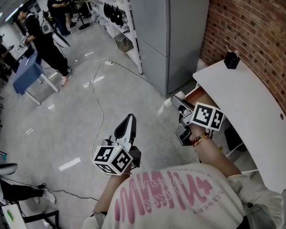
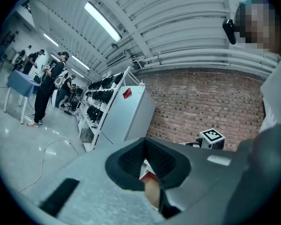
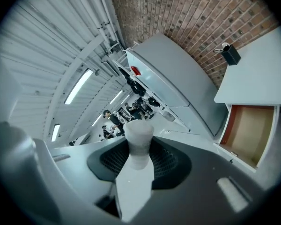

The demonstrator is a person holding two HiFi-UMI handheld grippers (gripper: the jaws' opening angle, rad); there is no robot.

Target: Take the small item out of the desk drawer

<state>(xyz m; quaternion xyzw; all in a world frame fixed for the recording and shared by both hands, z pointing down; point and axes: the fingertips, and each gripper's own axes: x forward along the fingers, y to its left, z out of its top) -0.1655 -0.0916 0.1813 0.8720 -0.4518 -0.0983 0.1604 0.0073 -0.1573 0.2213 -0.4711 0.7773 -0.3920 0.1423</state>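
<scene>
- Two hand-held grippers are raised in front of the person, beside a white curved desk top (image 1: 250, 104) that stands against a red brick wall (image 1: 257, 27).
- The right gripper (image 1: 180, 104) is clamped on a small white cylindrical item (image 3: 138, 137), which stands upright between its jaws.
- The item is out of the drawer, in the air just beside the desk edge.
- The wooden desk drawer (image 3: 247, 134) stands open under the desk top, its tan inside bare where it shows.
- The left gripper (image 1: 129, 122) points level over the grey floor, its jaws closed together on nothing.
- A small black object (image 1: 231, 60) sits on the desk top near a tall grey metal cabinet (image 1: 174, 32).
</scene>
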